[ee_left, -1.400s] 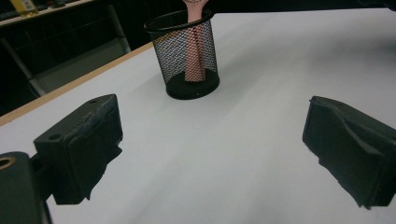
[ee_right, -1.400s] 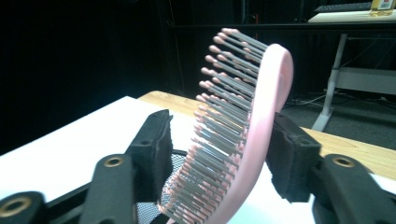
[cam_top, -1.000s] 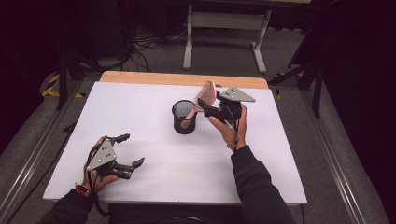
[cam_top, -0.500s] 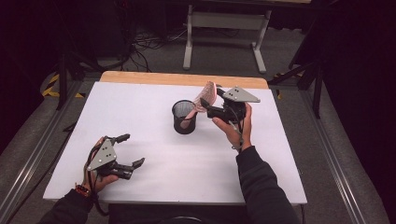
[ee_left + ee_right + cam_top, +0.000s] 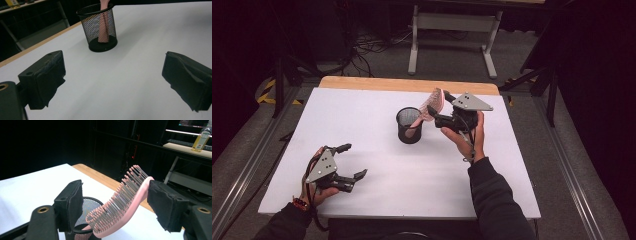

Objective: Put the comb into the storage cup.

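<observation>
Hairbrush (image 5: 125, 202) stands handle-down in the mesh cup (image 5: 409, 125), leaning on one pad of the right gripper (image 5: 437, 107), whose jaws have just been opening. Left gripper (image 5: 348, 161) gapes empty.

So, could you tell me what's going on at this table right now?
A person is putting a pink hairbrush into a black mesh cup on the white table. Its handle end is already down in the cup. The right gripper has just been opening: one pad sits by the brush's back, the other stands clear of the bristles. The left gripper rests open near the table's front edge, holding nothing.
</observation>
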`<action>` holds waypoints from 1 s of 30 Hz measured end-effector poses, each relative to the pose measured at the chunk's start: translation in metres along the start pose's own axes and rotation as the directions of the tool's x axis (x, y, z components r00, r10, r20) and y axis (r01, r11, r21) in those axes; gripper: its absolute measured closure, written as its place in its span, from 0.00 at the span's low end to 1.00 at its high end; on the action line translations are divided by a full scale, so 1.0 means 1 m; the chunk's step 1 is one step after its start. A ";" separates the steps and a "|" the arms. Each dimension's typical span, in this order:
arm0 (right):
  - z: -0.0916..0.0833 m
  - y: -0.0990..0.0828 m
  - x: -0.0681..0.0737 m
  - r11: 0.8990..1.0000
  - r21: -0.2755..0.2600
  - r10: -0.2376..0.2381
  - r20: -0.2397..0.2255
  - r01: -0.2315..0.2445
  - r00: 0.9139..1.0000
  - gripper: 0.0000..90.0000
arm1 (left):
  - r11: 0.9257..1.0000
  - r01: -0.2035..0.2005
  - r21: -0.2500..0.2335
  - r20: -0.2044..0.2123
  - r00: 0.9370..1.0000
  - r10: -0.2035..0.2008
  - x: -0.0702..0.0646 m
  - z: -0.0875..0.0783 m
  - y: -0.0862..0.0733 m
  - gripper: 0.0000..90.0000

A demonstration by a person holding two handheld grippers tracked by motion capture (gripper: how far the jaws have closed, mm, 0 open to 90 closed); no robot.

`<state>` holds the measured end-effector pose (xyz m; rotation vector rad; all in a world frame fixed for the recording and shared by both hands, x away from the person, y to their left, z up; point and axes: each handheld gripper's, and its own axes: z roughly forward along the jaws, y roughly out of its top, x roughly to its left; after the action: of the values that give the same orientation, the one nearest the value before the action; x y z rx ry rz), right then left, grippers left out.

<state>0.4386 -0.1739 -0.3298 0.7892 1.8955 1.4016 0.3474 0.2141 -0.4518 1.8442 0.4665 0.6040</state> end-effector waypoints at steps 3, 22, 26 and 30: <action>-0.002 0.001 0.001 1.000 -0.002 -0.011 0.002 0.011 1.000 0.32 | 1.000 -0.005 0.000 -0.001 1.000 0.005 0.000 0.000 0.000 0.07; -0.016 0.007 0.004 0.998 -0.011 -0.067 0.026 0.067 0.997 0.26 | 1.000 -0.002 0.001 -0.003 1.000 0.002 0.000 -0.001 0.000 0.06; -0.020 0.007 0.007 0.997 -0.012 -0.076 0.035 0.076 0.997 0.22 | 1.000 -0.001 0.000 -0.003 1.000 0.001 0.000 0.000 0.000 0.06; -0.023 0.009 0.009 0.996 -0.010 -0.090 0.041 0.090 0.995 0.19 | 1.000 -0.001 -0.001 -0.003 1.000 0.001 0.000 0.000 0.000 0.06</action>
<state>0.4161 -0.1780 -0.3176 0.7121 1.8660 1.3309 0.3470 0.2142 -0.4516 1.8434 0.4669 0.6075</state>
